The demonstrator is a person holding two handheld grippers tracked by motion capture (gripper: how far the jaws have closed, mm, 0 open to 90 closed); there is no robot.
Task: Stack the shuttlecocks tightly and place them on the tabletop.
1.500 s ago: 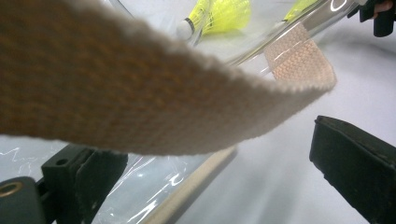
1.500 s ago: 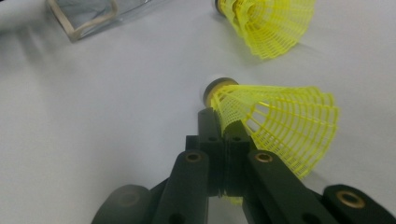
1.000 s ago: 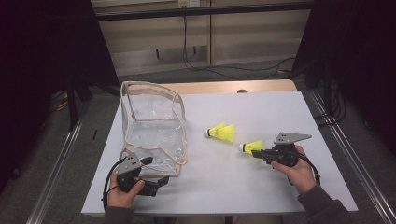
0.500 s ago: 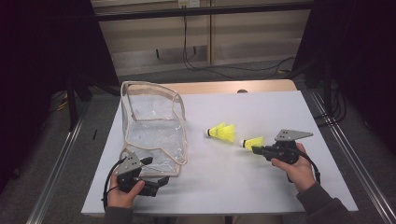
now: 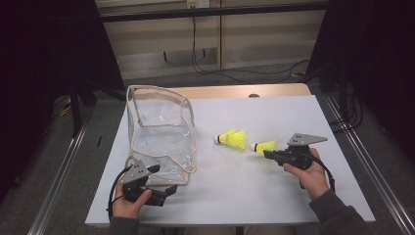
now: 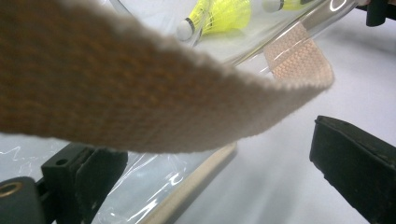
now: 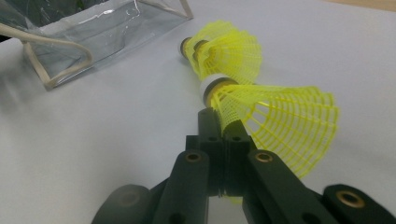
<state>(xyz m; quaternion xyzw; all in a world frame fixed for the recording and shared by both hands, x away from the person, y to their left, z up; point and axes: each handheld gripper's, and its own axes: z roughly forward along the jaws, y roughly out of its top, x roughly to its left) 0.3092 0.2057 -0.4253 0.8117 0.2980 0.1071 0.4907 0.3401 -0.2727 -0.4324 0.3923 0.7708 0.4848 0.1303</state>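
Two yellow shuttlecocks on the white table: the right gripper has its jaws clamped on the skirt of the nearer shuttlecock; the second shuttlecock lies just beside it. The left gripper, jaws wide, sits at the clear bag's webbing trim.

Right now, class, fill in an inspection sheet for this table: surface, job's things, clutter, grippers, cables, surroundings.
Surface: white table, flat and bare around the things.
Job's things: clear bag standing open at left; two yellow shuttlecocks, one loose, one held.
Clutter: nothing seen.
Grippers: left gripper at the bag's near edge, jaws open around its strap; right gripper shut on the held shuttlecock's skirt.
Cables: one trails from each gripper; more on the floor behind.
Surroundings: dark frame, floor rails.
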